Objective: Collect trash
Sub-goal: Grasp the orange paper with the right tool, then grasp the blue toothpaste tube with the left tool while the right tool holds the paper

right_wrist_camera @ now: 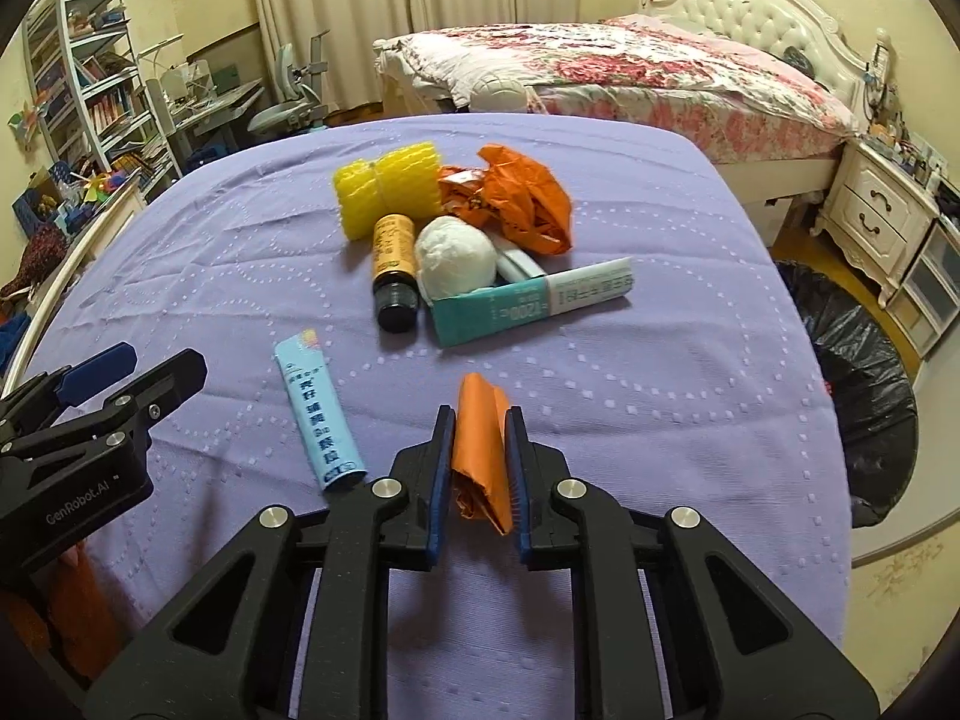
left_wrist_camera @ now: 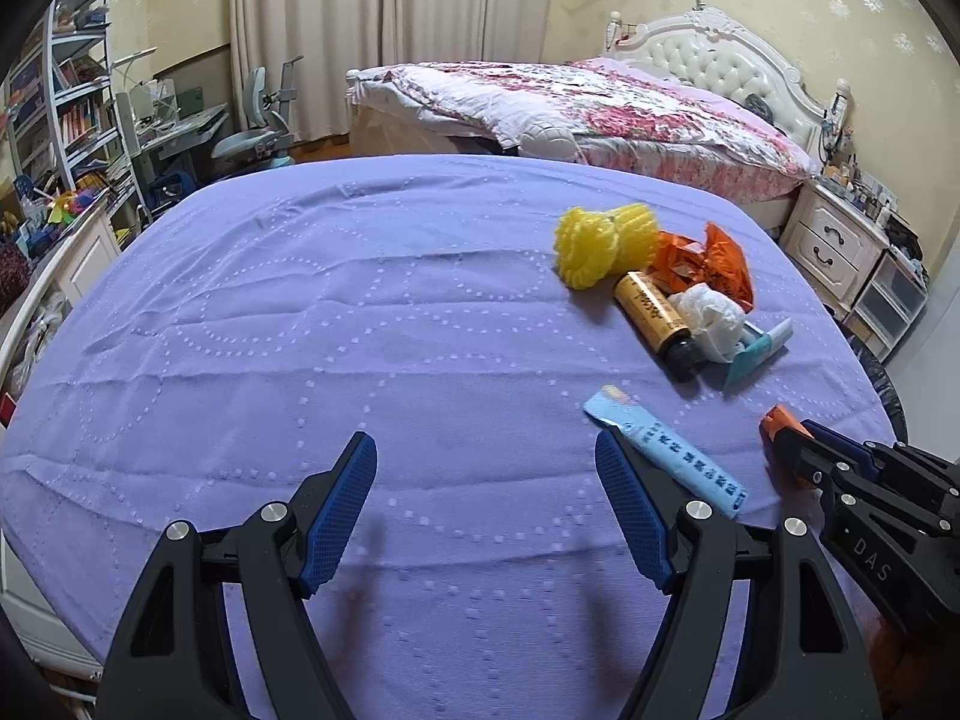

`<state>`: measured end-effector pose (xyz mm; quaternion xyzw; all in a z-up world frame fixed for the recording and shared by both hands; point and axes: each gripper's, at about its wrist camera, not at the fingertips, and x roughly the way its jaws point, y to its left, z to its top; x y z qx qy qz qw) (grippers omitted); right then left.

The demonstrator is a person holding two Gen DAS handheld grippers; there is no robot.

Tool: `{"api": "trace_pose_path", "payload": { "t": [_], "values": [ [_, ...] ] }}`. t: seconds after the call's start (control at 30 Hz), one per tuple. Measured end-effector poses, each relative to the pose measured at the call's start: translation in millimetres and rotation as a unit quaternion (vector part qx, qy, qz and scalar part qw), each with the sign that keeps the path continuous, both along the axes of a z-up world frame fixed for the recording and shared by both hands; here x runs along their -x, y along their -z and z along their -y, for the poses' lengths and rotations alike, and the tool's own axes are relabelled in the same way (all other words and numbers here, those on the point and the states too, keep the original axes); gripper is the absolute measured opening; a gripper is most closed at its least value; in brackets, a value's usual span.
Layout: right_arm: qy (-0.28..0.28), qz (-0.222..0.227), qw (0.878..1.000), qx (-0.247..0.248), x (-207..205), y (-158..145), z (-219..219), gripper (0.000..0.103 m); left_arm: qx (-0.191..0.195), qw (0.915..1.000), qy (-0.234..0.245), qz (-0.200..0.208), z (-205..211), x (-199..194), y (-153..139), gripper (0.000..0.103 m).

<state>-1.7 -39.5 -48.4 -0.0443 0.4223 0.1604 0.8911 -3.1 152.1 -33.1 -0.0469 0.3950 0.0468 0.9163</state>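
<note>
My right gripper point(right_wrist_camera: 479, 420) is shut on a folded orange wrapper point(right_wrist_camera: 480, 456), held just above the purple cloth; its tip also shows in the left wrist view as an orange wrapper point(left_wrist_camera: 775, 417). My left gripper point(left_wrist_camera: 486, 450) stands open over bare cloth with nothing between its fingers. A light blue sachet point(left_wrist_camera: 666, 459) lies by its right finger, the same blue sachet point(right_wrist_camera: 318, 414) left of my right gripper. Farther back sits a pile: yellow foam net point(right_wrist_camera: 387, 189), orange bag point(right_wrist_camera: 522, 198), amber bottle point(right_wrist_camera: 393, 270), white wad point(right_wrist_camera: 456, 258), teal box point(right_wrist_camera: 528, 300).
The purple-covered table point(left_wrist_camera: 300, 330) fills both views. A bin with a black liner point(right_wrist_camera: 852, 372) stands on the floor off the table's right edge. A bed point(right_wrist_camera: 630, 72) and a nightstand point(right_wrist_camera: 876, 216) lie beyond; shelves and a desk are at the left.
</note>
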Motion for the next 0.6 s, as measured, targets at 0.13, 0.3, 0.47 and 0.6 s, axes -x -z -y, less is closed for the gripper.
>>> {"api": "trace_pose_path", "payload": {
  "t": [0.13,0.3,0.47,0.6],
  "values": [
    [0.018,0.003,1.000,0.001,-3,1,16,0.016,-0.003,0.9999,0.015,0.002,15,-4,-3,0.073],
    [0.037,0.003,0.999,-0.010,-6,1,36,0.016,-0.008,0.9994,0.033,-0.005,39,-14,0,0.073],
    [0.044,0.003,0.999,-0.019,-8,3,48,0.016,-0.020,0.9987,0.044,-0.017,63,-28,6,0.073],
    [0.043,0.005,0.999,-0.024,-8,3,50,0.016,-0.035,0.9975,0.050,-0.035,68,-28,15,0.073]
  ]
}}
